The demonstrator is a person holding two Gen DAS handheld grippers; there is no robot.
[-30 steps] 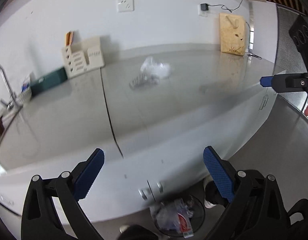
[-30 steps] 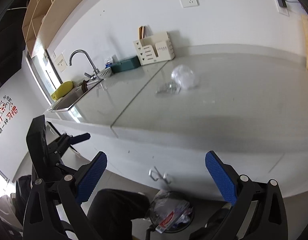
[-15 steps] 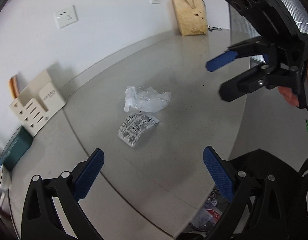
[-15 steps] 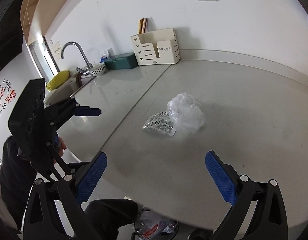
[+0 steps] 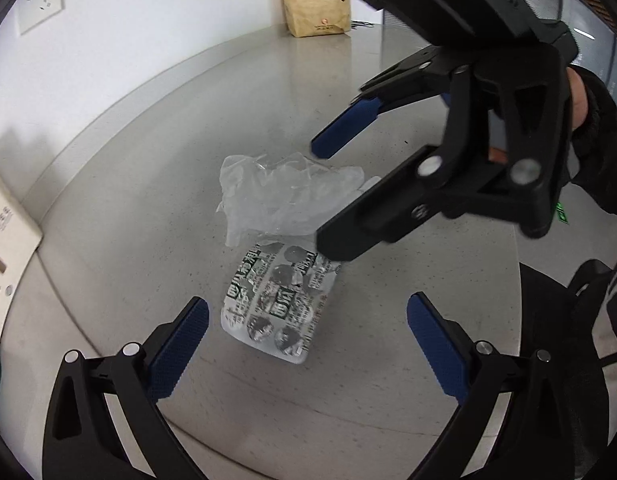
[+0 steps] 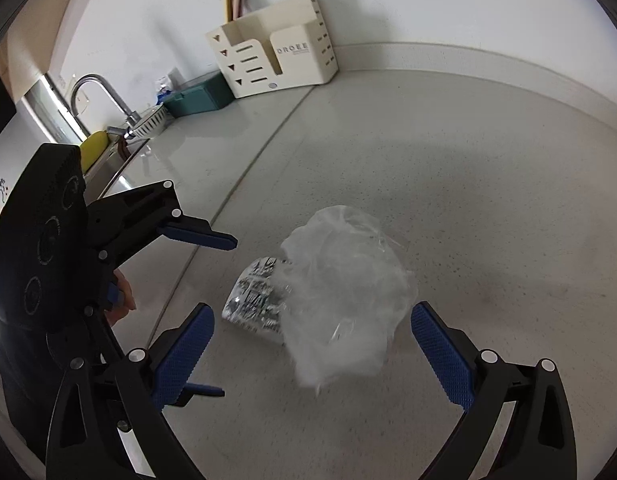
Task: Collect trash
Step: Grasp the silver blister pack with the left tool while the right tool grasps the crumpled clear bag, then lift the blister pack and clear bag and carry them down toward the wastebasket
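While both trash pieces lie uncollected, left gripper (image 5: 306, 334) gapes over blister pack (image 5: 278, 300); right gripper (image 6: 310, 342) gapes around crumpled plastic bag (image 6: 344, 292).

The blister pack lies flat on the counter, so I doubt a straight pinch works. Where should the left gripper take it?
Probably at the near short edge of the blister pack, which is bare. The far end is tucked under the crumpled clear plastic bag. The open left gripper already straddles it from the near side; come in low and angled, so that one finger can catch under the thin edge.

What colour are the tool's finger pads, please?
Dark blue, textured pads; clearest in the left wrist view.
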